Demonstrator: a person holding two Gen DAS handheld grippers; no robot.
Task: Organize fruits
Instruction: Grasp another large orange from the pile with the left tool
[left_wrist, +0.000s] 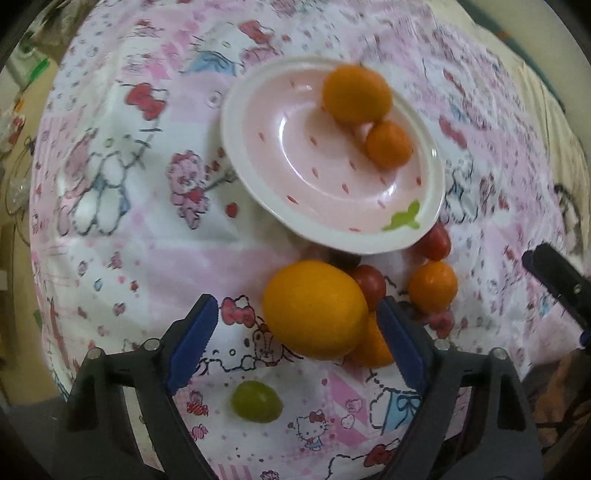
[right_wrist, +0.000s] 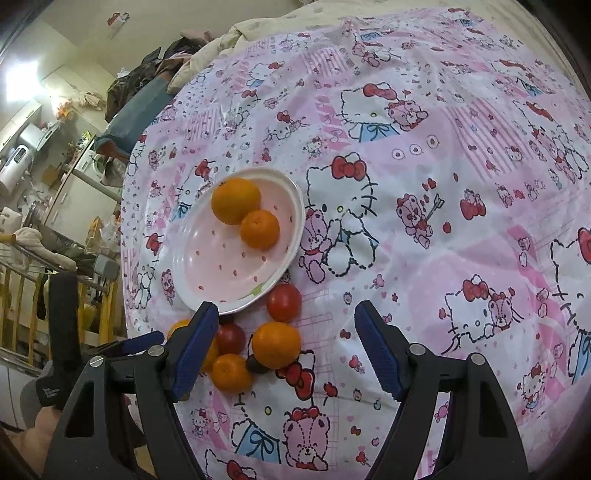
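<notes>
A pink plate (left_wrist: 258, 177) with a white rim lies on the Hello Kitty sheet and holds a large orange (left_wrist: 356, 92) and a small orange (left_wrist: 388, 144). My left gripper (left_wrist: 299, 343) is open, its jaws either side of a big orange (left_wrist: 314, 308) on the sheet. Two red tomatoes (left_wrist: 369, 282), a small orange (left_wrist: 432, 286) and a green grape (left_wrist: 256, 400) lie nearby. My right gripper (right_wrist: 288, 349) is open and empty above the loose fruit; the plate (right_wrist: 207, 295), a tomato (right_wrist: 284, 301) and small oranges (right_wrist: 275, 343) show there.
The patterned sheet (right_wrist: 443, 184) covers a bed. A crumpled blanket and clothes (right_wrist: 155, 81) lie at its far end. Kitchen furniture and a drying rack (right_wrist: 37, 240) stand beyond the bed's left edge. The left gripper shows in the right wrist view (right_wrist: 62, 332).
</notes>
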